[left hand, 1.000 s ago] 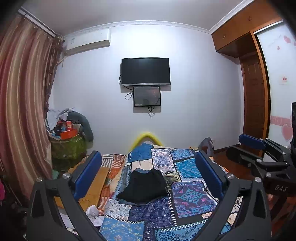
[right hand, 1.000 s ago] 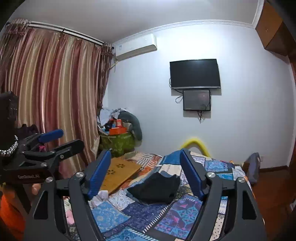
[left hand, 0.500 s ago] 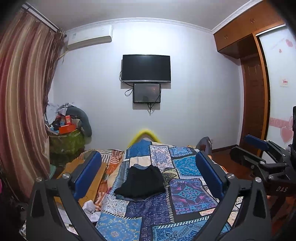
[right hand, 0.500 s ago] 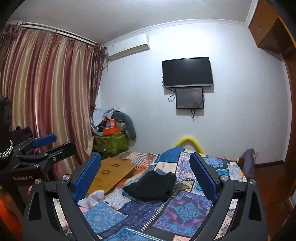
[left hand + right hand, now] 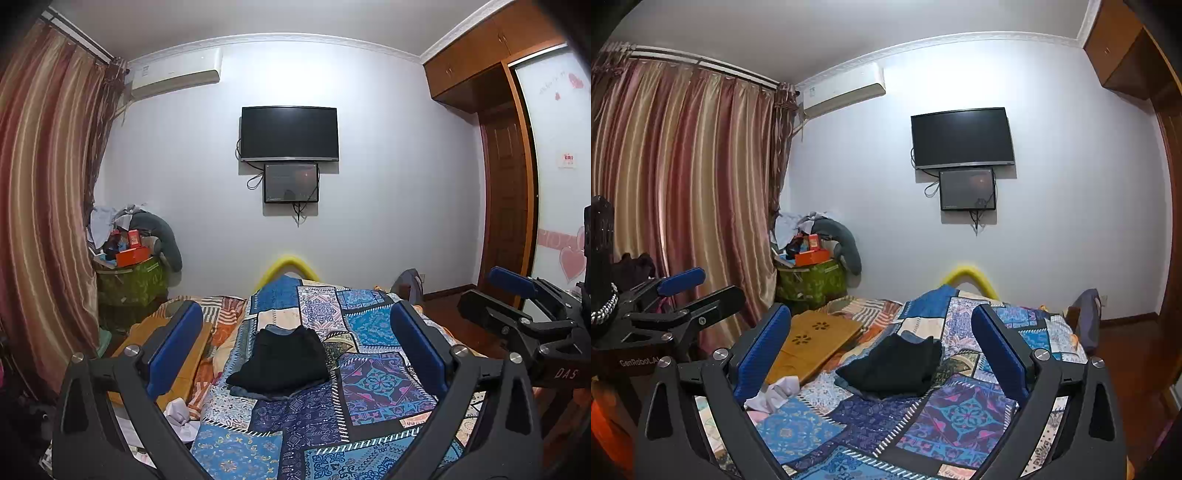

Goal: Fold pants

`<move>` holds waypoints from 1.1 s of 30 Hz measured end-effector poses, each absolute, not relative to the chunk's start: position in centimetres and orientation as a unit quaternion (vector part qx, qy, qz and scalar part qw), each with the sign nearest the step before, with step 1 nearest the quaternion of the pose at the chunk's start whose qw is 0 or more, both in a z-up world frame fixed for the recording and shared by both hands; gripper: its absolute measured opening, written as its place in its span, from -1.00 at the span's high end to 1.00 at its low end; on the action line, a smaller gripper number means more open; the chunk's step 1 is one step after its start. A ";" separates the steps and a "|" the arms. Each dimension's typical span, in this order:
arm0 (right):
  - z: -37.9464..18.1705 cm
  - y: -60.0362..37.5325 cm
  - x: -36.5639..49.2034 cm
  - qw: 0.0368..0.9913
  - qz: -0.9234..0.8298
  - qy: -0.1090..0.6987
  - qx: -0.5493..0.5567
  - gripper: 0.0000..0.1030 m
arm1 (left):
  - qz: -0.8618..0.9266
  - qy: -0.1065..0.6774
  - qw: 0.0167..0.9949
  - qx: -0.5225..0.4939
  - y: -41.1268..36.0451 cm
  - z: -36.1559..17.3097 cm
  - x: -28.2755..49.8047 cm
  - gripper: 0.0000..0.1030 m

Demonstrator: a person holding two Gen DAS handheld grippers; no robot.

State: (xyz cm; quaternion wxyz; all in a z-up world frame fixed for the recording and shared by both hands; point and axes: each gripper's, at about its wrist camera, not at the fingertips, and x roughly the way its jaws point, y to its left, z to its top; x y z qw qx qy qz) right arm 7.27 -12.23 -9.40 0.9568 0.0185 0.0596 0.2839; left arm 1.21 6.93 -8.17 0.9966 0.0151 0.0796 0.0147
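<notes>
The dark folded pants (image 5: 282, 363) lie in a compact pile on the patchwork bedspread (image 5: 369, 384), with a strip of blue denim showing under them. My left gripper (image 5: 295, 314) hovers open over the near end of the bed, well short of the pants. In the right wrist view the pants (image 5: 894, 363) sit ahead between the wide blue pads of my right gripper (image 5: 881, 314), which is open and holds nothing. Each gripper shows in the other's view: the right gripper (image 5: 493, 295) at the right edge, the left gripper (image 5: 709, 291) at the left.
A wooden lap tray (image 5: 812, 341) and a crumpled white cloth (image 5: 775, 393) lie on the bed's left side. A green box piled with clutter (image 5: 812, 280) stands by the striped curtain (image 5: 683, 184). A TV (image 5: 290, 133) hangs on the far wall; a wardrobe (image 5: 506, 221) stands at the right.
The right gripper's jaws have spread wider apart, and its view has swung slightly to the right. The left gripper and the pants stay where they were.
</notes>
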 end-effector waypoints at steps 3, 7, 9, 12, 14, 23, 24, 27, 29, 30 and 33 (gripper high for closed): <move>-9.4 -12.4 7.3 0.957 0.283 0.061 0.018 -0.93 | 0.016 0.081 0.996 0.018 6.8 -8.4 1.3 -0.99; -9.4 -12.5 7.3 0.957 0.283 0.062 0.019 -0.96 | 0.013 0.083 0.996 0.017 6.8 -8.5 1.5 -0.99; -9.3 -12.6 7.3 0.957 0.283 0.063 0.020 -0.98 | 0.013 0.084 0.996 0.016 6.8 -8.6 1.6 -0.99; -9.2 -12.6 7.4 0.957 0.281 0.063 0.019 -0.99 | 0.011 0.085 0.996 0.015 6.8 -8.6 1.7 -0.99; -9.2 -12.6 7.4 0.957 0.281 0.065 0.019 -0.99 | 0.010 0.085 0.996 0.015 6.8 -8.7 1.8 -0.99; -9.2 -12.7 7.5 0.958 0.278 0.069 0.019 -0.99 | 0.007 0.083 0.996 0.016 6.6 -8.8 1.8 -0.99; -9.2 -12.7 7.5 0.958 0.277 0.069 0.020 -0.99 | 0.007 0.083 0.996 0.015 6.6 -8.9 1.8 -0.99; -9.2 -12.9 7.5 0.958 0.277 0.069 0.022 -0.99 | 0.005 0.083 0.996 0.013 6.7 -9.0 1.8 -0.99; -9.2 -12.9 7.5 0.958 0.276 0.069 0.022 -0.99 | 0.003 0.083 0.996 0.013 6.7 -9.0 1.8 -0.99; -9.2 -13.0 7.5 0.958 0.276 0.069 0.022 -0.99 | 0.003 0.083 0.996 0.013 6.7 -9.0 1.8 -0.99; -9.2 -12.9 7.5 0.958 0.276 0.070 0.022 -0.99 | -0.001 0.084 0.996 0.014 6.6 -8.9 1.8 -0.99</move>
